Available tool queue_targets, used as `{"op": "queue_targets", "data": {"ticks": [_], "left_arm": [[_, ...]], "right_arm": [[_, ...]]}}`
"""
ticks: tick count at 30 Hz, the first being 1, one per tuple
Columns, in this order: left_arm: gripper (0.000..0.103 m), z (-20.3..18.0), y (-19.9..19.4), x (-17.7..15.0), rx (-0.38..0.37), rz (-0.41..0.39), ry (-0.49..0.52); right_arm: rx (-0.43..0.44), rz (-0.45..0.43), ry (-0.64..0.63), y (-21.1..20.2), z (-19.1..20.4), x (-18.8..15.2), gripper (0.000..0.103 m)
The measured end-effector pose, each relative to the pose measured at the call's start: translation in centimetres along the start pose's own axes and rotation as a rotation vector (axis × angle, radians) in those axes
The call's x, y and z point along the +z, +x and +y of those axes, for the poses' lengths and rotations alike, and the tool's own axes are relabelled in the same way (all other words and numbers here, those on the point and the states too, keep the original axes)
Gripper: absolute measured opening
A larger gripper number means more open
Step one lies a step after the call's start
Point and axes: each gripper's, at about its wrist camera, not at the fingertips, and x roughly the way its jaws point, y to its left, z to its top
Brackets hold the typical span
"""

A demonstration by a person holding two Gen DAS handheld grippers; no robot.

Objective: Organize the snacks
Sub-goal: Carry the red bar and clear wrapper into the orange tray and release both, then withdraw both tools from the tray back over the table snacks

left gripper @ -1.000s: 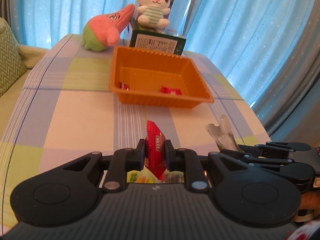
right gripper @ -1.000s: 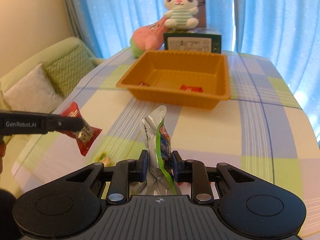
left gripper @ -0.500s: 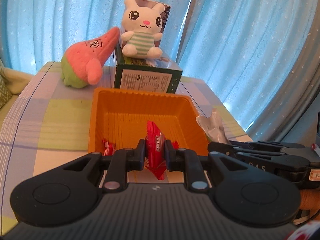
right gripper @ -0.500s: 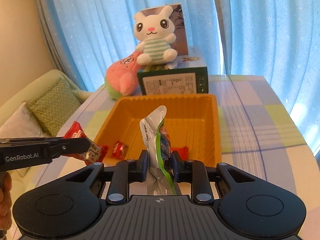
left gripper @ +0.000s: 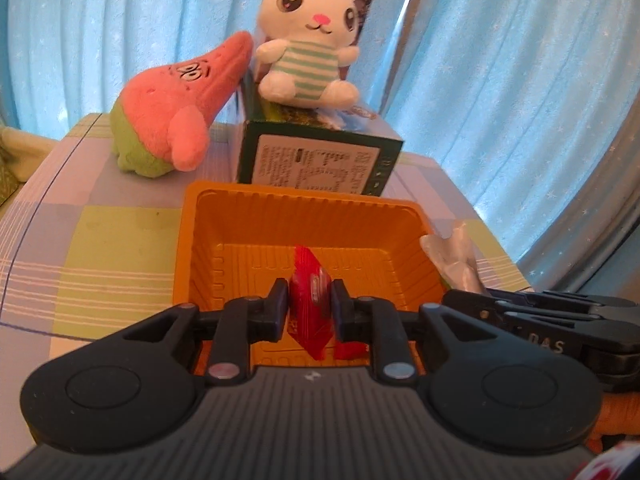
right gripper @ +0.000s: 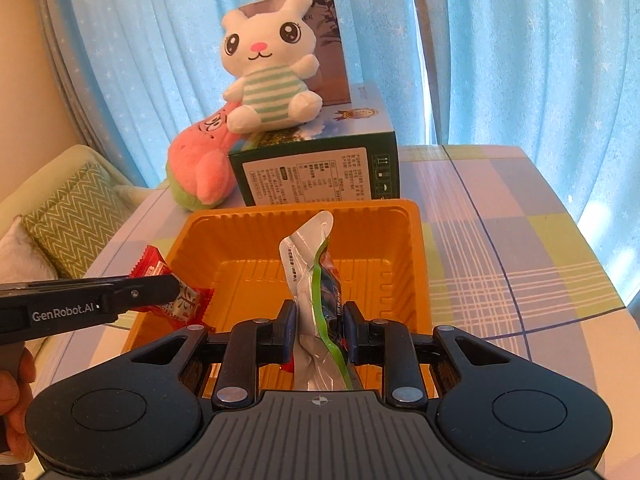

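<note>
while both grippers hover clamped, red snack packet [left gripper: 310,300], silver packet [right gripper: 310,276] above orange tray [right gripper: 400,216]

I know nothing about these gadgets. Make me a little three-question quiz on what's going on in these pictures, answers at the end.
1. True or false: the left gripper is shut on a red snack packet.
2. What does the right gripper hold? A) a silver and green packet B) a plush toy C) nothing
3. Fill in: both grippers are held over the orange ____, which stands in front of the green box with the white plush bunny on top.

Key: 1 true; 2 A, the silver and green packet; 3 tray.
</note>
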Motion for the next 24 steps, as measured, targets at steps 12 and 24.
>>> {"op": "queue_targets", "data": {"ticks": [12,24], "left_arm": [[0.054,0.4,-2.2,-2.0,0.046,-0.013,0.035],[0.073,1.1,-5.6,-5.4,0.053,-0.013,0.0]], "right_arm": [[0.001,0.006,0.041,0.7,-0.7,0.4,0.025],[0.011,-0.035,0.099,0.0,-1.0,0.7,0.062]]}}
